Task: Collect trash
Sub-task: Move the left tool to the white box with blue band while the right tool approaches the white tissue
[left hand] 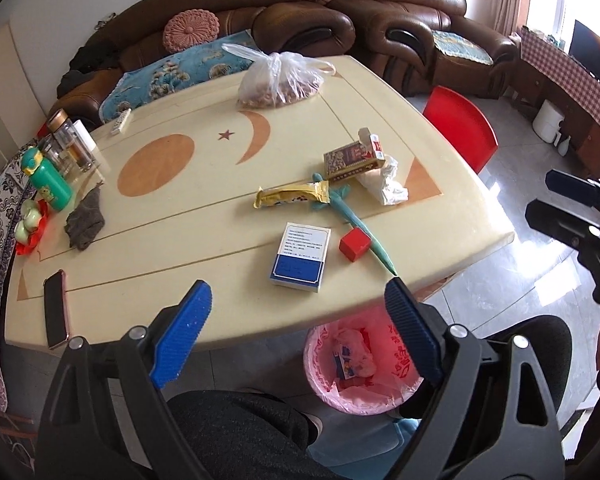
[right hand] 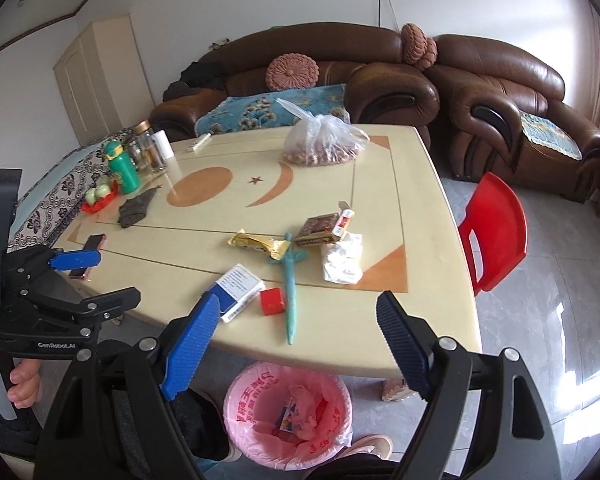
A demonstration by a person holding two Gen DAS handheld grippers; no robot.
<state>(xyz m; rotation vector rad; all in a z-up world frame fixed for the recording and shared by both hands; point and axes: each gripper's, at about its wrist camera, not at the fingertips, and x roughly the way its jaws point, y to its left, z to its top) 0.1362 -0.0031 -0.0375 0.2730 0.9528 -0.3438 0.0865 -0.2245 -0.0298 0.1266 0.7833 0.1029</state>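
Both pairs of jaws stand spread wide with nothing between them: the left gripper (left hand: 300,300) and the right gripper (right hand: 296,312) hang over the near edge of the cream table (left hand: 172,216). Just beyond lie a blue-and-white box (left hand: 300,256), a red block (left hand: 354,244), a gold wrapper (left hand: 292,196) and crumpled tissue (left hand: 386,182). Below the edge stands the pink-lined bin (left hand: 324,392), with some rubbish already in it.

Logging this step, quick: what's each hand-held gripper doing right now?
Left hand-held gripper: open, nothing between its fingers.
Right hand-held gripper: open, nothing between its fingers.
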